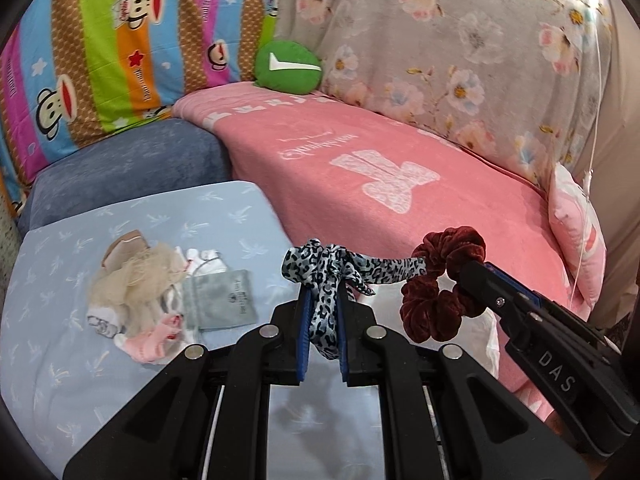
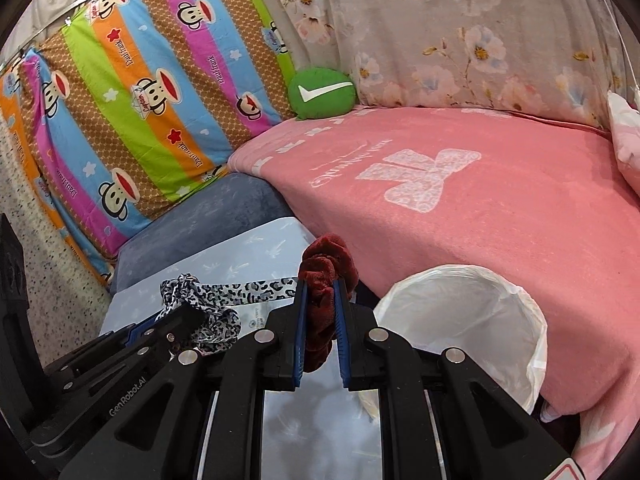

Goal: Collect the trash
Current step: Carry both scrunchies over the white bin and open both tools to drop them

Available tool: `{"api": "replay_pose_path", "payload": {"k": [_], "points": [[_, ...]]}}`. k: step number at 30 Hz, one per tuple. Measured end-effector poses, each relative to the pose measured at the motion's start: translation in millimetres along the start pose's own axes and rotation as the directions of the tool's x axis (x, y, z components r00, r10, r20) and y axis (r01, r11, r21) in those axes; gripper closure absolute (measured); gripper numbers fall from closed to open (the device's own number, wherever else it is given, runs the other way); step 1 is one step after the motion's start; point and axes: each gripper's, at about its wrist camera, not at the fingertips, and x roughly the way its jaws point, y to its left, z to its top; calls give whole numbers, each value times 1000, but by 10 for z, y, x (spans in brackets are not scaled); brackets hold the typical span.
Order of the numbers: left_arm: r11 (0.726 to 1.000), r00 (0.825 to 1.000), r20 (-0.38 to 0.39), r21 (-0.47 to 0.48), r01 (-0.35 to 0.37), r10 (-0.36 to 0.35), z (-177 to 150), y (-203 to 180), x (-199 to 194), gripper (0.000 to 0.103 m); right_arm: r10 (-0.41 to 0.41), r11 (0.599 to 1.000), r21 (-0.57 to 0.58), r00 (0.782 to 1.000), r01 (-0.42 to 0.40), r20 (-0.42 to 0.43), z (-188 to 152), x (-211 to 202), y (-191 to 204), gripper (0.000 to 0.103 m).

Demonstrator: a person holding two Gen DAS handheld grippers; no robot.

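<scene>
My left gripper [image 1: 323,300] is shut on a grey leopard-print scrunchie [image 1: 320,270] and holds it above the light blue table [image 1: 60,360]. My right gripper [image 2: 321,292] is shut on a dark red velvet scrunchie [image 2: 328,268], also seen in the left wrist view [image 1: 440,280]. The leopard scrunchie's tail reaches across to the red one [image 2: 256,290]. A bin lined with a white bag [image 2: 532,320] stands open just right of my right gripper. A pile of trash [image 1: 160,300] with tulle, socks and a grey pouch lies on the table to the left.
A pink blanket [image 1: 400,168] covers the sofa seat behind. A green round cushion [image 1: 288,66], a striped monkey-print sheet [image 1: 120,40] and a floral cover [image 1: 460,40] stand at the back. A blue cushion [image 1: 120,172] lies beside the table.
</scene>
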Motion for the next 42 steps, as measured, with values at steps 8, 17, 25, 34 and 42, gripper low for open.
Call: {"api": "replay_pose_path", "payload": {"k": [8, 17, 25, 34, 42], "points": [[997, 999, -28, 67, 42, -40, -5, -419, 158, 92, -43, 998, 49, 999, 43, 6, -24, -78, -441, 91], [992, 995, -69, 105, 76, -69, -19, -726, 345, 90, -78, 993, 90, 997, 79, -10, -86, -73, -767, 91], [987, 992, -94, 125, 97, -85, -33, -917, 490, 90, -103, 989, 105, 995, 104, -15, -95, -71, -925, 90], [989, 995, -78, 134, 68, -58, -25, -994, 539, 59, -120, 985, 127, 993, 120, -11, -101, -58, -1013, 85], [991, 998, -56, 124, 44, -37, -6, -940, 520, 41, -126, 983, 133, 992, 126, -2, -96, -77, -1006, 76]]}}
